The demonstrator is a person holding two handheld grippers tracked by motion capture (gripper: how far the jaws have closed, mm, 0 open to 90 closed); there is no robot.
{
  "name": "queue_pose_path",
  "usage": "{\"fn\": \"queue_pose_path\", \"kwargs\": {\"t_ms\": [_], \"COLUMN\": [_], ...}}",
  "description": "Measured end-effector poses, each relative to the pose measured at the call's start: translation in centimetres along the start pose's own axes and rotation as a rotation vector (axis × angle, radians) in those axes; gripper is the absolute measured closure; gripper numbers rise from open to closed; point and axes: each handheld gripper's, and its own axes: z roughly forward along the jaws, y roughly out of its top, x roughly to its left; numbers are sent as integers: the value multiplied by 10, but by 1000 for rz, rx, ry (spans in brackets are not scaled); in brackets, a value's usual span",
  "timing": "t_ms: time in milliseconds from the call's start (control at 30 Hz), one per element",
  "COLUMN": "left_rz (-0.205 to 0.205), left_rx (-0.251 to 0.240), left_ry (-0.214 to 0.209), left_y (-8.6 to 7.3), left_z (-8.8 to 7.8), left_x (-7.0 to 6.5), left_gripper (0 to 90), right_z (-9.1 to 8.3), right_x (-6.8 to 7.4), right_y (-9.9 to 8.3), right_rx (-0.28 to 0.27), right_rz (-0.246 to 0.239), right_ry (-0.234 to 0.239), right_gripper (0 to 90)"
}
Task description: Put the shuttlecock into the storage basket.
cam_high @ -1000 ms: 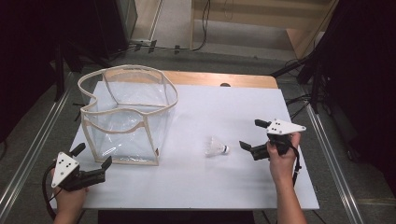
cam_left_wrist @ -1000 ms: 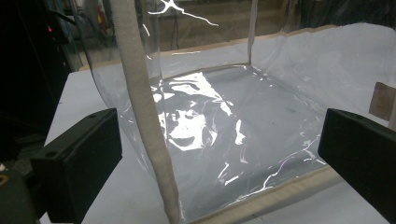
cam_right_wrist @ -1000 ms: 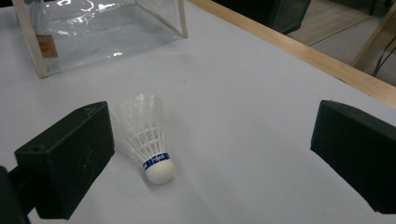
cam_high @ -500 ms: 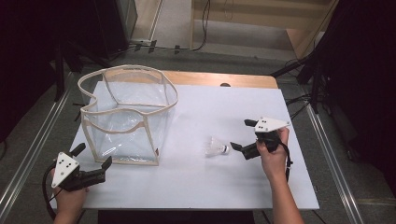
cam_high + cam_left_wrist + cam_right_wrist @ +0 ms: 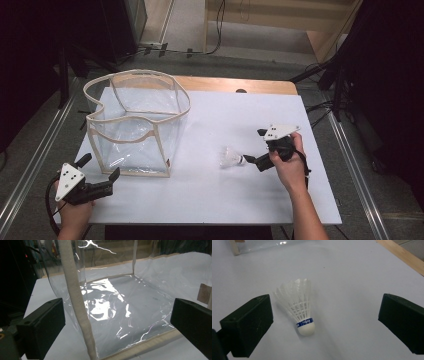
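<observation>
White tabletop [image 5: 210, 200] — shuttlecock [image 5: 231, 158] lying on its side, right of clear bag [image 5: 135, 125]. Right gripper [image 5: 254, 149] wide, straddling cork; left gripper [image 5: 102, 172] wide, empty. Risk: crushing feathers — closing too high.

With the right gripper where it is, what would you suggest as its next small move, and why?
Probably ease the right gripper a little further forward, then close on the shuttlecock. The jaws stand wide open, and the shuttlecock lies on its side on the white table, cork end toward the gripper, between the jaws but nearer the left one. A slight centring first should help the grip land on the cork rather than the feathers.
</observation>
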Motion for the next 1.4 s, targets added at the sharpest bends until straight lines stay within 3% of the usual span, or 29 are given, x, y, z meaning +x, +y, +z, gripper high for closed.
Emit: {"fn": "queue_pose_path", "kwargs": {"t_ms": [200, 333, 700, 1067, 1267, 1400], "left_rz": [1, -1, -2, -1, -2, -3], "left_rx": [0, 0, -2, -2, -2, -2], "left_ry": [-1, -2, -3, -1, -1, -2], "left_y": [0, 0, 0, 0, 0, 0], "left_z": [0, 0, 0, 0, 0, -1], "left_x": [0, 0, 0, 0, 0, 0], "left_gripper": [3, 3, 3, 3, 3, 3], "right_z": [3, 7, 18, 26, 34, 39], "right_x": [0, 1, 2, 10, 13, 17], "right_y": [3, 6, 9, 13, 14, 16], "right_rx": [66, 122, 206, 301, 354, 384], "right_rz": [-21, -24, -25, -100, -121, -134], "right_ry": [5, 36, 56, 56, 84, 95], "right_gripper": [0, 0, 0, 0, 0, 49]}}
